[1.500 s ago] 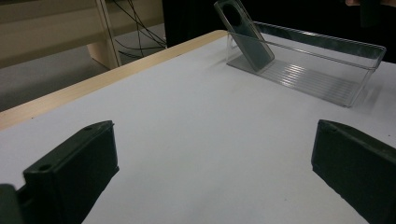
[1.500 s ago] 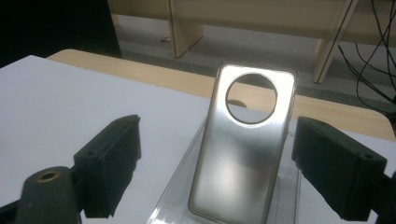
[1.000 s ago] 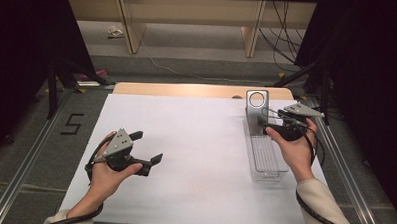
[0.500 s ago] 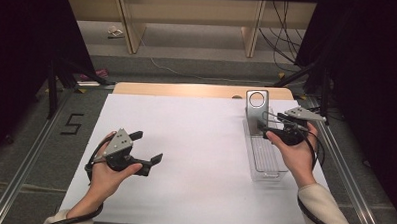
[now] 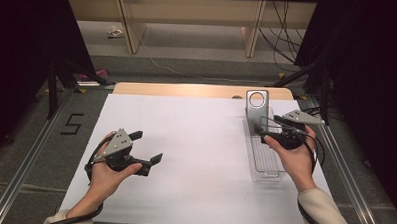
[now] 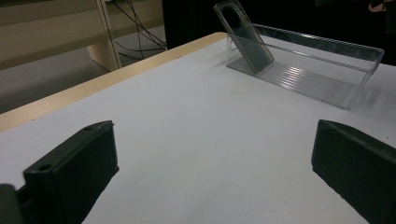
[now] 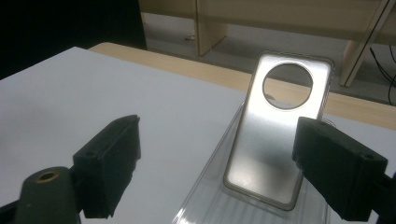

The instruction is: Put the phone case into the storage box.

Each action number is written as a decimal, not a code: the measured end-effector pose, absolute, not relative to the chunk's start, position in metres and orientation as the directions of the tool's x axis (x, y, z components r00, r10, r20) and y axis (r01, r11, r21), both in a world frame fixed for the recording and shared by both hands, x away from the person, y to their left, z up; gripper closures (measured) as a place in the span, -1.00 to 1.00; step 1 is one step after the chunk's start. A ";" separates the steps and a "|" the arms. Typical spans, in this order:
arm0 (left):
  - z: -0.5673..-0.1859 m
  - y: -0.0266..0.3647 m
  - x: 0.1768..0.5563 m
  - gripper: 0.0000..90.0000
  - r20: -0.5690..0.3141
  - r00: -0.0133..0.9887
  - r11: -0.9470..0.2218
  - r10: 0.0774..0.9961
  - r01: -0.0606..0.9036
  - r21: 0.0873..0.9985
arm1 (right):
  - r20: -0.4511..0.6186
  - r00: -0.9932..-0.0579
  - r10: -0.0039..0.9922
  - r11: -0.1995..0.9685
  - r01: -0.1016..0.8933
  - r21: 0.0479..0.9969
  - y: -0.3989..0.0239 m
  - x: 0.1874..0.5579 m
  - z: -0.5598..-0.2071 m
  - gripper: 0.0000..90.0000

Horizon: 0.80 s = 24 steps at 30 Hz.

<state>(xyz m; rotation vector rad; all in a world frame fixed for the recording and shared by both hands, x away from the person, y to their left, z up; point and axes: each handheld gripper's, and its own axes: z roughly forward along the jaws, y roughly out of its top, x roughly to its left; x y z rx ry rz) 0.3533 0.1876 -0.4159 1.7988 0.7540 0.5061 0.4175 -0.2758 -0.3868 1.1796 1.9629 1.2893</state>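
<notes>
A silver-grey phone case (image 5: 256, 106) with a round hole stands tilted against the far end of a clear plastic tray (image 5: 267, 169) at the right of the white table. My right gripper (image 5: 267, 124) hovers open over the tray just short of the case. In the right gripper view the case (image 7: 275, 140) lies ahead between the spread jaws of that gripper (image 7: 219, 172), not touched. My left gripper (image 5: 146, 146) rests open and empty at the table's left. In the left gripper view this gripper (image 6: 210, 172) faces the distant case (image 6: 245, 39) and tray (image 6: 327, 81).
The white table top (image 5: 200, 142) has a wooden strip (image 5: 187, 90) along its far edge. Metal rails (image 5: 30, 156) run along both sides. Wooden shelf legs (image 5: 131, 34) and cables (image 5: 284, 25) lie on the floor beyond.
My right gripper has drifted slightly nearer and lower over the tray. The left gripper has stayed where it was.
</notes>
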 end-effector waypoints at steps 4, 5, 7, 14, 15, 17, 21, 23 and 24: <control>-0.416 0.188 0.353 -1.00 -0.018 0.709 -0.229 0.705 0.251 0.941 | 0.046 -0.508 0.860 0.178 0.383 0.907 -0.275 0.414 -0.387 -0.64; -0.416 0.188 0.353 -1.00 -0.017 0.709 -0.229 0.705 0.250 0.941 | 0.044 -0.516 0.855 0.184 0.381 0.906 -0.274 0.413 -0.387 -0.64; -0.416 0.188 0.353 -1.00 -0.016 0.709 -0.229 0.705 0.249 0.941 | 0.043 -0.519 0.854 0.185 0.379 0.907 -0.274 0.412 -0.388 -0.64; -0.416 0.188 0.353 -1.00 -0.017 0.710 -0.228 0.704 0.248 0.942 | 0.040 -0.537 0.842 0.195 0.372 0.907 -0.275 0.403 -0.388 -0.64; -0.415 0.188 0.353 -1.00 -0.016 0.710 -0.228 0.704 0.248 0.942 | 0.038 -0.540 0.841 0.196 0.369 0.909 -0.276 0.402 -0.388 -0.64; -0.415 0.188 0.353 -1.00 -0.017 0.711 -0.228 0.703 0.248 0.942 | 0.036 -0.542 0.840 0.197 0.365 0.910 -0.277 0.401 -0.388 -0.64; -0.415 0.188 0.353 -1.00 -0.017 0.711 -0.228 0.703 0.247 0.942 | 0.038 -0.551 0.834 0.198 0.362 0.911 -0.279 0.396 -0.388 -0.64; -0.415 0.188 0.353 -1.00 -0.017 0.711 -0.228 0.703 0.248 0.942 | 0.038 -0.558 0.829 0.201 0.360 0.911 -0.279 0.393 -0.389 -0.64; -0.415 0.187 0.353 -1.00 -0.017 0.711 -0.229 0.703 0.248 0.941 | 0.039 -0.558 0.829 0.200 0.361 0.911 -0.279 0.392 -0.390 -0.64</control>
